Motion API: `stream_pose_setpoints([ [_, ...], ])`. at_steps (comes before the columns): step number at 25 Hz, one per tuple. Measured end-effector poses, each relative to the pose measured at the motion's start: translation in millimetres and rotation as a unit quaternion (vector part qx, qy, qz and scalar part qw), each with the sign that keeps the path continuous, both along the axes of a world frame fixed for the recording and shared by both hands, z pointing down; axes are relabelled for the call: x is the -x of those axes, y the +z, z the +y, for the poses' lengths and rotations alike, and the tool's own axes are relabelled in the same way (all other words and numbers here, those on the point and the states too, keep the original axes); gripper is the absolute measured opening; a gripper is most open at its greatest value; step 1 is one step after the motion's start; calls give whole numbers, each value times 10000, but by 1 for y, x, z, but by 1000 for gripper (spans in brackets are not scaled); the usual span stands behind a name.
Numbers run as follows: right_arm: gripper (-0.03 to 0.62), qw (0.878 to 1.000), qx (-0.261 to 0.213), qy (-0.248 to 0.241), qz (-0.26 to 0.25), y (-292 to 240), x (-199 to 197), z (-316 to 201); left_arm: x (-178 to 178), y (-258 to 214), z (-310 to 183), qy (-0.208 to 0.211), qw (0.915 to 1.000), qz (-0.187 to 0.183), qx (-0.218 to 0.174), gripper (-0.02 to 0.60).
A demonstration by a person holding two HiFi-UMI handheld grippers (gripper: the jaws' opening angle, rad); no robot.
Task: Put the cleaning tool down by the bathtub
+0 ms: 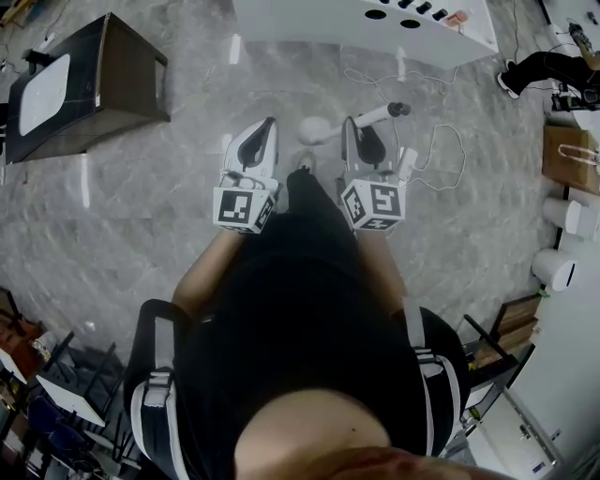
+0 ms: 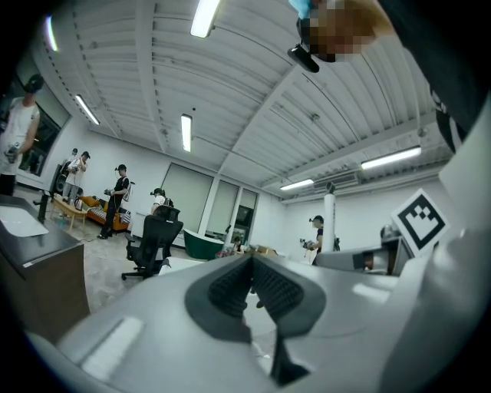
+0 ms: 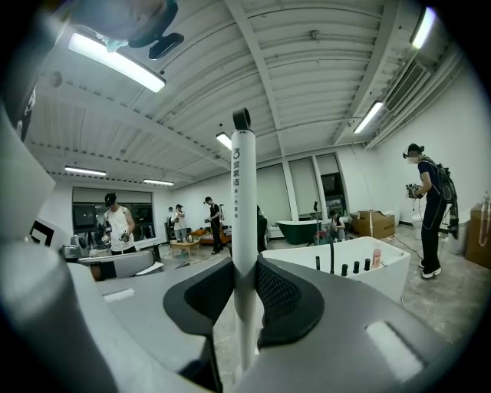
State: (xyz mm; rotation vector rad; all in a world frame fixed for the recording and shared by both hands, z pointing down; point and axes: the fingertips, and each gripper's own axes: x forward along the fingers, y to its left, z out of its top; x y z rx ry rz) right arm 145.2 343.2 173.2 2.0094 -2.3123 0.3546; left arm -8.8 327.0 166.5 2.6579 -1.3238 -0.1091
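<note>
The cleaning tool (image 1: 380,115) is a white stick with a dark end cap and a round white head near the floor. My right gripper (image 1: 349,122) is shut on its handle. In the right gripper view the white pole (image 3: 243,192) stands upright between the dark pads (image 3: 278,292). The white bathtub (image 1: 309,28) lies ahead at the top of the head view, and it shows with dark taps (image 3: 360,276) a short way off to the right. My left gripper (image 1: 271,122) is held beside the right one, jaws together (image 2: 250,265) with nothing in them.
A dark cabinet (image 1: 103,75) with a white basin stands at the far left. White cables (image 1: 441,141) trail on the grey stone floor right of the tool. A paper bag (image 1: 570,157), white rolls (image 1: 562,267) and a person's leg (image 1: 553,67) are at the right edge.
</note>
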Motion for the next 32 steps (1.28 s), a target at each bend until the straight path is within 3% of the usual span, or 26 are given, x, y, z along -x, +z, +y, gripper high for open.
stream_pose_setpoints([
  [15, 92, 9965, 145, -816, -63, 28, -56, -103, -64, 6, -91, -784, 9969, -114, 3, 9],
  [25, 92, 9930, 196, -1163, -103, 38, -47, -156, -39, 12, -121, -1416, 9897, -211, 74, 9],
  [32, 92, 9936, 185, -1111, -10, 46, -32, -192, -24, 28, -159, -1348, 9907, -159, 119, 9],
])
